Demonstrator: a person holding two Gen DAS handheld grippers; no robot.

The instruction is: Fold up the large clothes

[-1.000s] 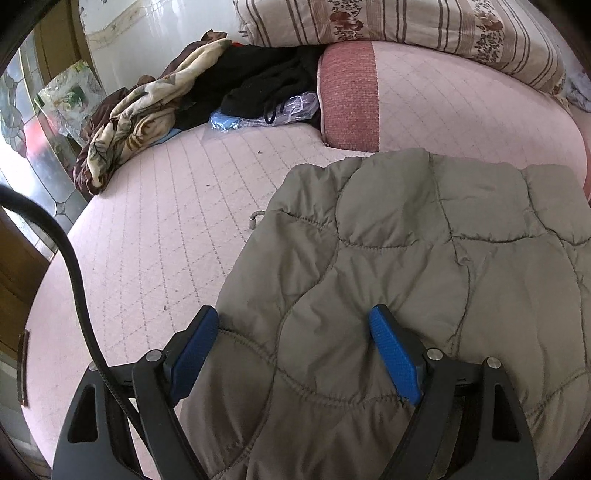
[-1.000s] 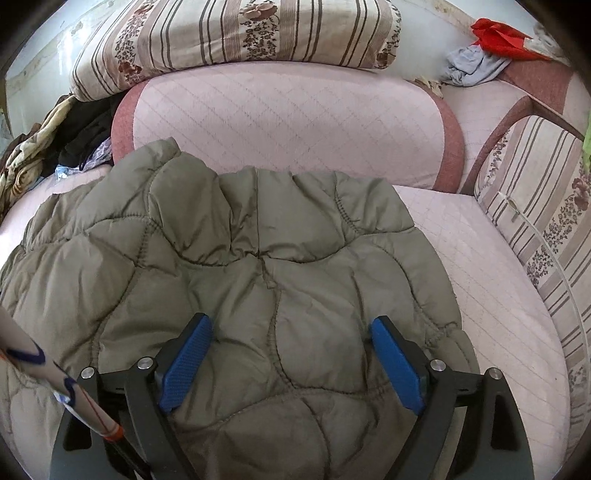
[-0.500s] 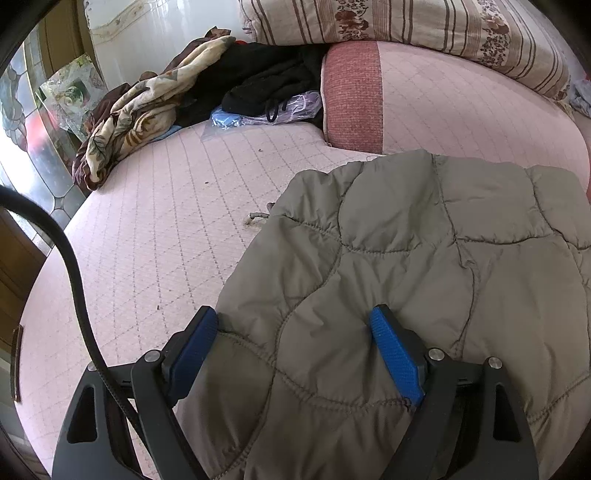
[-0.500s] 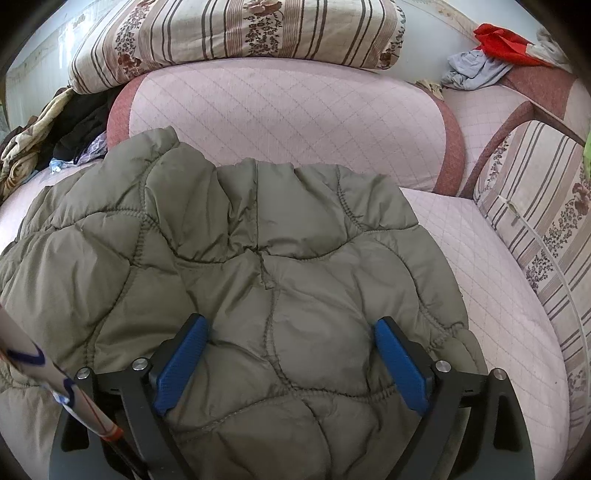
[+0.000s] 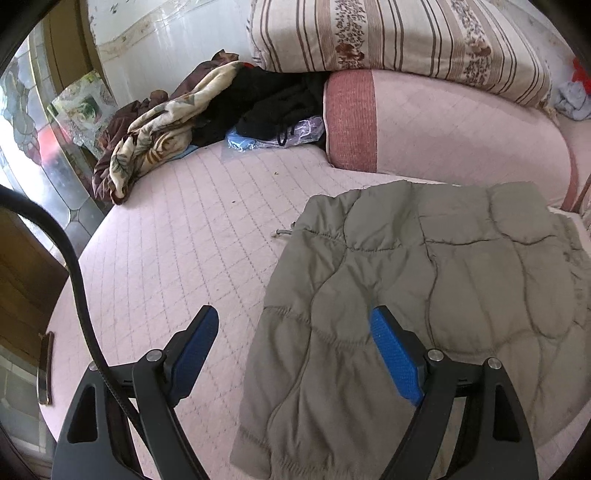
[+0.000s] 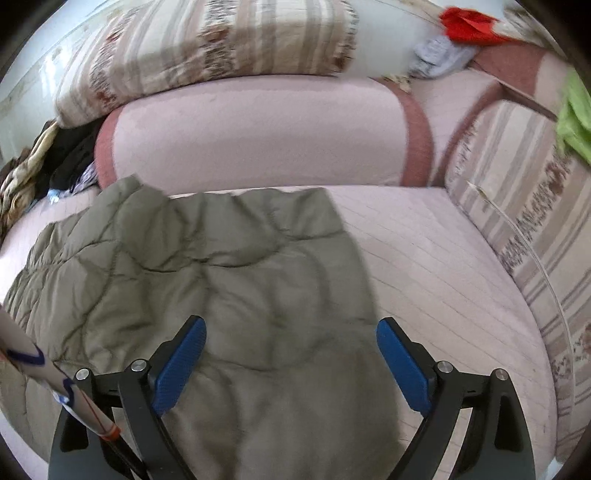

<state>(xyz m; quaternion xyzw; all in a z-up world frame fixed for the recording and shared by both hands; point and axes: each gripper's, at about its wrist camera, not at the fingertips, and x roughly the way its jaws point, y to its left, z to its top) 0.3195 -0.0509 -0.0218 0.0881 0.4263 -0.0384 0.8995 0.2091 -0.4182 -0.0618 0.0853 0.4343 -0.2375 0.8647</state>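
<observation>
An olive-green quilted jacket (image 5: 424, 295) lies folded flat on the pink quilted bed (image 5: 184, 258). It also shows in the right wrist view (image 6: 240, 280). My left gripper (image 5: 295, 343) is open and empty above the jacket's left edge, its left finger over bare bed. My right gripper (image 6: 291, 354) is open and empty above the jacket's right part, its right finger near the jacket's right edge. Neither gripper holds cloth. The right wrist view is blurred by motion.
A pink bolster (image 5: 443, 129) with a striped floral pillow (image 5: 399, 33) on it stands behind the jacket. A heap of clothes (image 5: 192, 118) lies at the back left. Striped cushions (image 6: 517, 221) line the right side. Red and grey clothes (image 6: 454, 33) sit at the back right.
Both grippers have pulled back and up from the jacket. The left one shifted left, so more bare bed shows. The right one shifted right. Both stayed open.
</observation>
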